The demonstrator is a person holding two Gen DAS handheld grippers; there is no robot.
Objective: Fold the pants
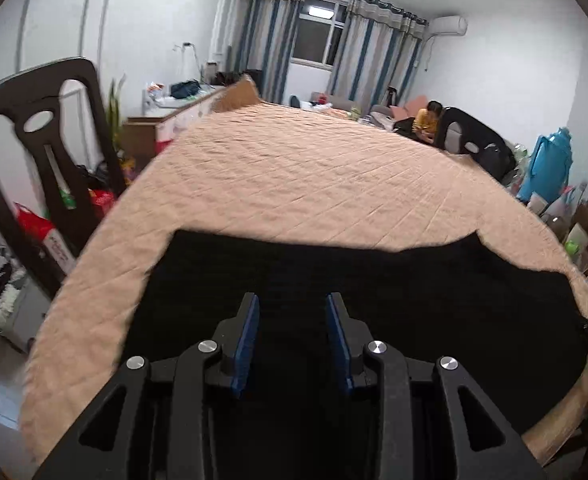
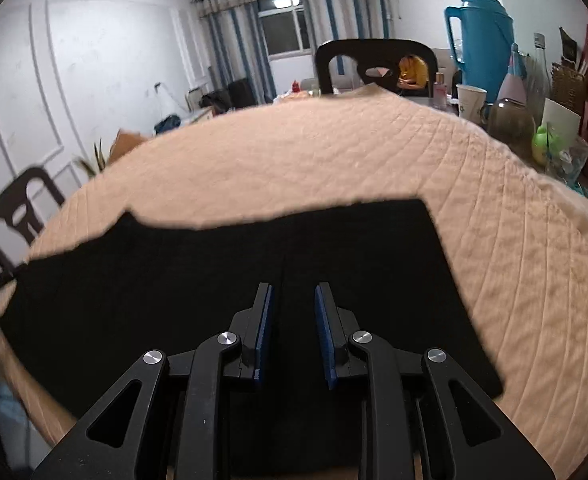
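Two grippers hang over the black pants (image 1: pixel 333 280), which lie flat at the near edge of a table covered by a peach quilted cloth (image 1: pixel 301 176). Left gripper (image 1: pixel 292 304): fingers spread, blue pads apart, nothing between them, fabric beneath. Right gripper (image 2: pixel 292 292): likewise spread and pinching nothing. Only the right wrist view shows the pants' square right end (image 2: pixel 433 240) and a seam line running up from between the fingers; only the left wrist view shows the square left end toward the table's left edge. Near the far right edge stand a blue thermos jug (image 2: pixel 481 36), a paper cup (image 2: pixel 469 100) and mixed bottles and clutter. Dark chairs stand at the left edge (image 1: pixel 42 152) and the far edge (image 2: pixel 373 60). Beyond, a person in yellow (image 1: pixel 427 118) sits low; striped curtains flank a window (image 1: pixel 317 36); white panelled walls.
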